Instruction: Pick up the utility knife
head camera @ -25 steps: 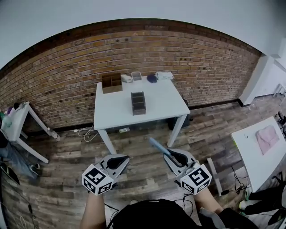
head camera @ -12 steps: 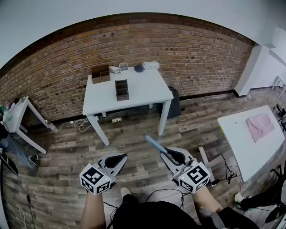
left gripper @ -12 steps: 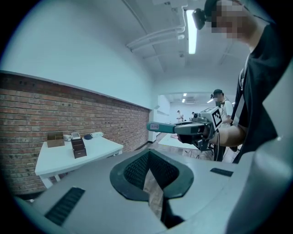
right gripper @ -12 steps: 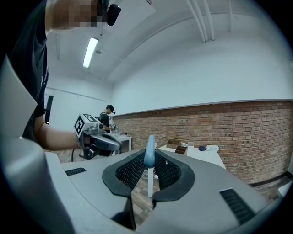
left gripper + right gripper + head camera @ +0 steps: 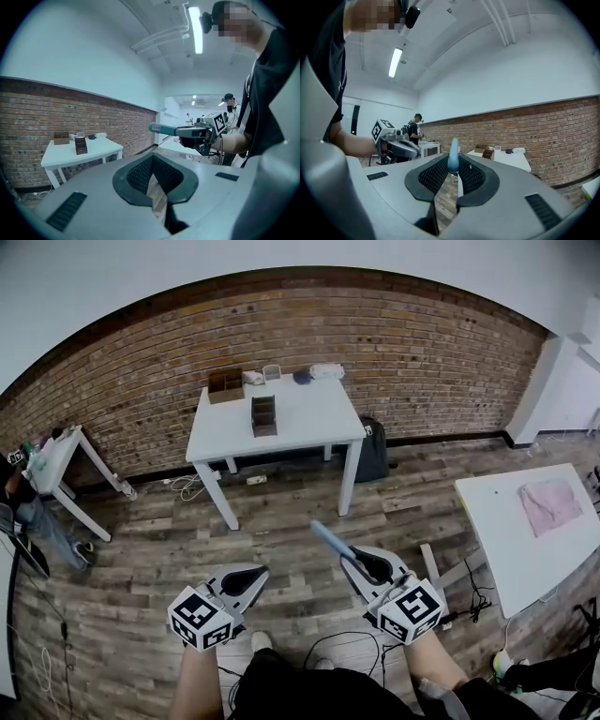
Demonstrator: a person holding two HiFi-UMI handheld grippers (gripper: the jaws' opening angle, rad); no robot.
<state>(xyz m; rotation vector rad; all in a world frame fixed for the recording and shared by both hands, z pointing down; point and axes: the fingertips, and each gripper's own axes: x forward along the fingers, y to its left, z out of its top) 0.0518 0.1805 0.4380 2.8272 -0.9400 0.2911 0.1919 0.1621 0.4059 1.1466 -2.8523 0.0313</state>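
Drawn back from the far table (image 5: 309,423), the right gripper (image 5: 361,568) clamps the utility knife (image 5: 330,542), left gripper (image 5: 246,579) closed empty: pickup apparently done.

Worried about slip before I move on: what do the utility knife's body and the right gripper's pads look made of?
Utility knife: pale blue, smooth and matt, so probably plastic; no blade shows. Right gripper pads: black with a fine ribbed grid, likely rubber or soft plastic.
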